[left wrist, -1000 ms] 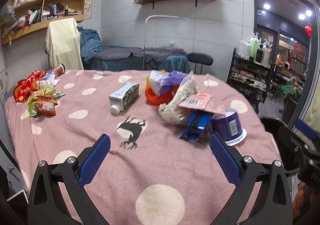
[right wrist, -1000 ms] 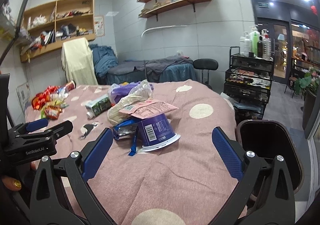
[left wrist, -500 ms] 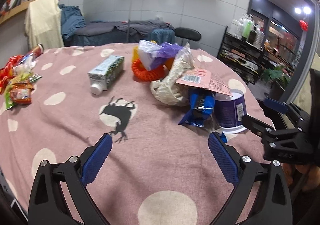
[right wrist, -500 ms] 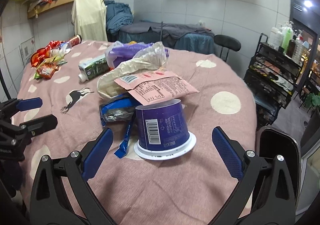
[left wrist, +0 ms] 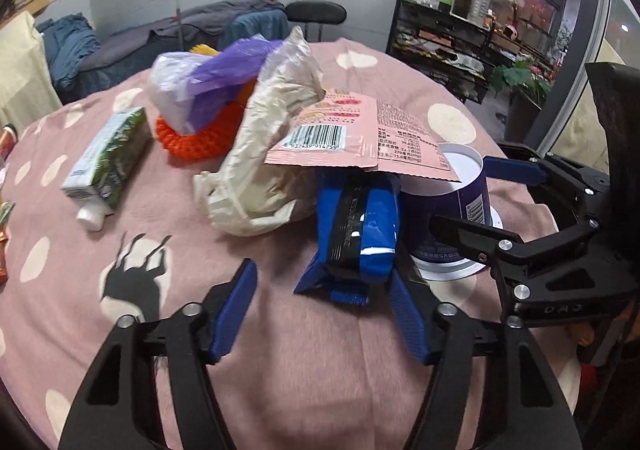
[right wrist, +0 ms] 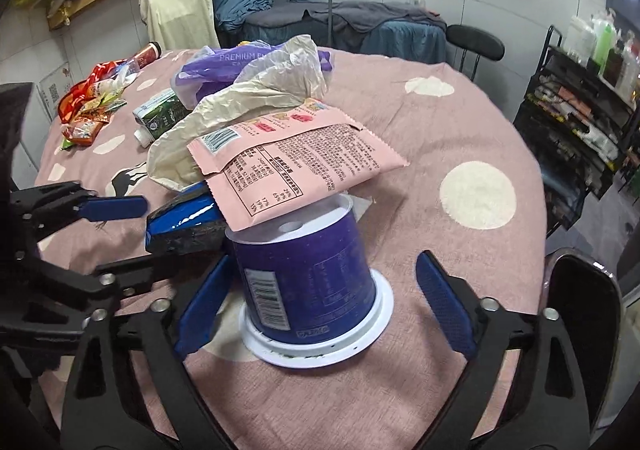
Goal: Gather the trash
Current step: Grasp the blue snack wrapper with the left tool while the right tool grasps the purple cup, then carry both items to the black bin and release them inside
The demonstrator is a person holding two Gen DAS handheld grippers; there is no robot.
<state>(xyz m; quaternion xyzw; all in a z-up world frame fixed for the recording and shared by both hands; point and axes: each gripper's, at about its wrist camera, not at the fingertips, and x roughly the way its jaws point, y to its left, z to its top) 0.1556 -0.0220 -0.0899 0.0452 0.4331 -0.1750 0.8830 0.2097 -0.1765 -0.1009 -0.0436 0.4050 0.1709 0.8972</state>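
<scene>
An upside-down purple cup (right wrist: 308, 270) with a white rim stands on the pink dotted tablecloth (right wrist: 440, 122). My right gripper (right wrist: 324, 264) straddles it with its jaws closing. Its left finger is close to the cup wall and its right finger stands clearly apart. A blue snack wrapper (left wrist: 356, 226) leans against the cup (left wrist: 448, 218). Its lower end lies between the closing jaws of my left gripper (left wrist: 320, 276), and the left pad is well clear of it. A pink packet (right wrist: 292, 166) rests on top of the cup and the wrapper.
Behind lie a crumpled beige bag (left wrist: 264, 154), a purple plastic bag (left wrist: 212, 86) on an orange ring (left wrist: 192, 134), and a green carton (left wrist: 108, 158). Snack wrappers (right wrist: 88, 106) sit at the far left edge. A black bin (right wrist: 580, 302) stands beside the table on the right.
Both grippers have moved forward and down onto the pile. The left jaws have narrowed around the blue wrapper's end. The right jaws now flank the purple cup and have narrowed slightly.
</scene>
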